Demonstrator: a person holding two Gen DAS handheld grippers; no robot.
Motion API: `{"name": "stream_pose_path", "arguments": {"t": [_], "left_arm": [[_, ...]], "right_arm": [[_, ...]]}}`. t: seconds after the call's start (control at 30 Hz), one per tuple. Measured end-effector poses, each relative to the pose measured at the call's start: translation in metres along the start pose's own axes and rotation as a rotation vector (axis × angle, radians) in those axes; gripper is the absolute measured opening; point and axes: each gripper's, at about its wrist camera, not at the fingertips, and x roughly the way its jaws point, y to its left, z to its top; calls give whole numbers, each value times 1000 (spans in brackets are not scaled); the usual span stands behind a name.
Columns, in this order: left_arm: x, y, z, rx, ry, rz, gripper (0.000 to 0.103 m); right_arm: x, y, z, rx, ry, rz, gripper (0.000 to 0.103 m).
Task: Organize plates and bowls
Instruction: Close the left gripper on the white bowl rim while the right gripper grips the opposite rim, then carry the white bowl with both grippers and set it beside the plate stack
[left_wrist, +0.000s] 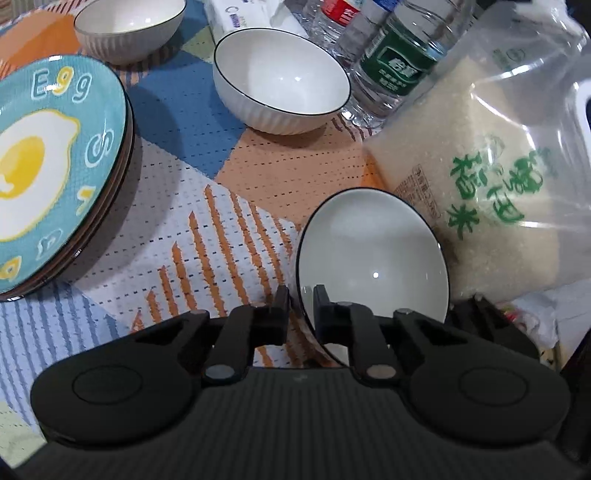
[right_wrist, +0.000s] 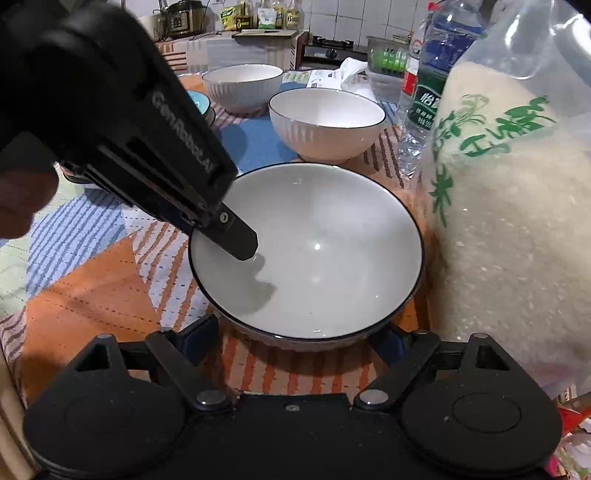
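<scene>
My left gripper (left_wrist: 301, 295) is shut on the rim of a white black-rimmed bowl (left_wrist: 373, 254), which stands tilted in the left wrist view. The same bowl (right_wrist: 325, 254) fills the middle of the right wrist view, with the left gripper's finger (right_wrist: 236, 240) inside its left rim. My right gripper (right_wrist: 295, 336) is open, its fingers on either side of the bowl's near edge. Two more white bowls (left_wrist: 280, 81) (left_wrist: 129, 26) stand further back. A stack of teal egg-pattern plates (left_wrist: 55, 166) lies at the left.
A large bag of rice (left_wrist: 491, 184) (right_wrist: 517, 221) stands right beside the held bowl. Water bottles (left_wrist: 391, 62) (right_wrist: 428, 85) stand behind it. A tissue pack (left_wrist: 240, 14) lies at the back. A patterned cloth (left_wrist: 192, 206) covers the table.
</scene>
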Motion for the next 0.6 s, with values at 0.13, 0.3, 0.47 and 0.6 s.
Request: {"name": "stream_pose_path", "arguments": {"t": [0.13,0.3,0.47,0.6], "left_arm": [[-6,3,-5,1,12,0,13],[-21,10,-3,-14,43,18,12],[-46,16,-4,-3,49,36,13],[-65,22,-10,13,46,66,13]], "right_arm": [[-5,-7,4,66,-12,44,89],[-12,3,9,45,-25,59,89],[-25,17,17,32,-54,83,89],[-33,34,24,-2,-74,99,89]]}}
